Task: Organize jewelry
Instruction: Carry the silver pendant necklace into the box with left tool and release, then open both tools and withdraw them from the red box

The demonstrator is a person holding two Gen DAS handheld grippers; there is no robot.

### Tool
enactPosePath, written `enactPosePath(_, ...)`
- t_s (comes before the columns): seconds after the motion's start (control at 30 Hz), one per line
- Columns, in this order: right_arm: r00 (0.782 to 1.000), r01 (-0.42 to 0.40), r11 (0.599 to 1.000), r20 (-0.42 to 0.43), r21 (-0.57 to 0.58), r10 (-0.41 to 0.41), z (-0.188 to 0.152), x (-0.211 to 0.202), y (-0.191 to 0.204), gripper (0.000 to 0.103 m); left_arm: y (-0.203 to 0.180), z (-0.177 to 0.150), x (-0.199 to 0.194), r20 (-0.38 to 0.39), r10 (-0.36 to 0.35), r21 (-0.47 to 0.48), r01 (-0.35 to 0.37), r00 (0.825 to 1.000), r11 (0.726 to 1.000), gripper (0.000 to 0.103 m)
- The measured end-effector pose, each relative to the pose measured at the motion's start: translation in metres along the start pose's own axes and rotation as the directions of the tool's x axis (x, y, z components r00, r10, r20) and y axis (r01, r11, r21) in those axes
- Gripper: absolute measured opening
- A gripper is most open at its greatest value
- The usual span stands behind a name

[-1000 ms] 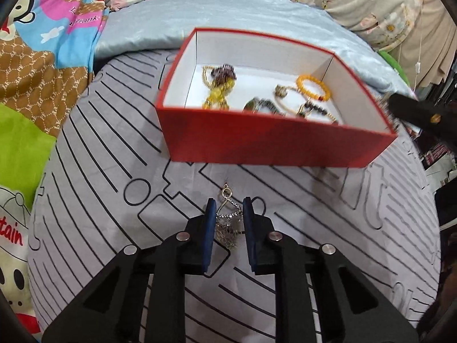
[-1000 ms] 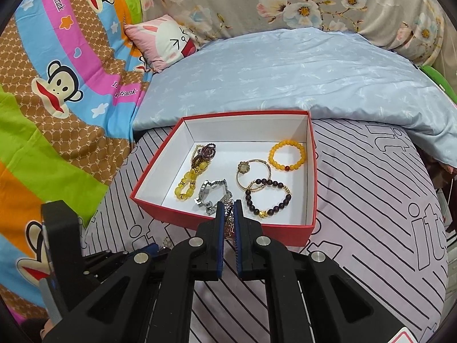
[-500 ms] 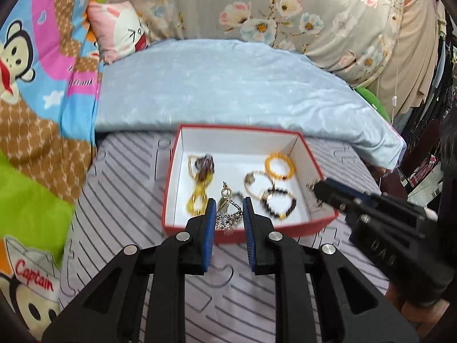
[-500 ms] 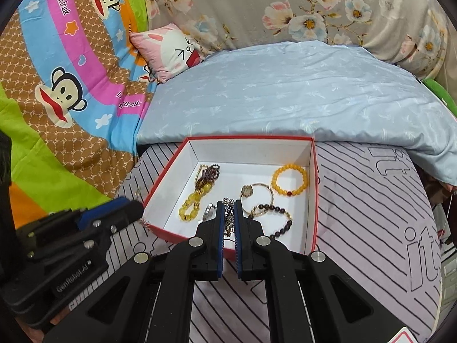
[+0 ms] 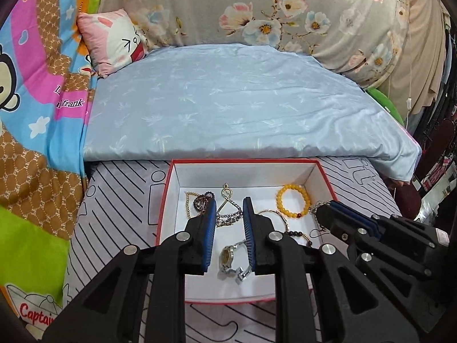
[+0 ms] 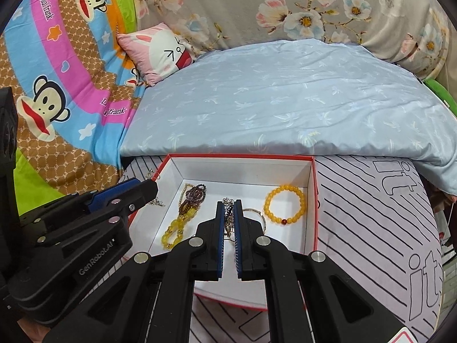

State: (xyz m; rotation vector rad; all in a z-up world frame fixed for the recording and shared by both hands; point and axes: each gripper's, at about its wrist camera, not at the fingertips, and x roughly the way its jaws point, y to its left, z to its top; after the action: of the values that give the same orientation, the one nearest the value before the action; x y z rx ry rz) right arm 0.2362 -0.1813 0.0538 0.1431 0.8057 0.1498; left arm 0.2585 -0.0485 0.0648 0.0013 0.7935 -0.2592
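Observation:
A red box with a white inside sits on the striped mat and holds several pieces of jewelry. My left gripper is over the box and still holds a gold-and-silver chain necklace between its jaws, which stand a little apart. A silver watch lies below it. An orange bead bracelet lies at the right. My right gripper is shut on a chain necklace above the box. The yellow bead strand and orange bracelet lie inside.
The box rests on a grey mat with black lines. A light blue pillow lies behind it. A pink rabbit cushion and a colourful monkey blanket are at the left.
Both grippers have lifted off the mat and moved over the box with their chains. The left jaws now stand wider apart.

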Motion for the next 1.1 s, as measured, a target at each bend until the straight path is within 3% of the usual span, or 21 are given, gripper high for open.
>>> enactPosePath(0.6,0.999,0.032,0.999,-0.044,-0.001,-0.032,0.009,0.047,-0.006,0.006,0.000,0.006,0.051,-0.046,0.027,0.010,-0.026,0.999,1.000,0.018)
enactPosePath(1.1,0.997,0.048,0.999,-0.059,-0.001,-0.048,0.009,0.060,-0.009,0.006,0.001,0.009,0.068,-0.064,0.041,0.009,-0.040,0.997,0.999,0.018)
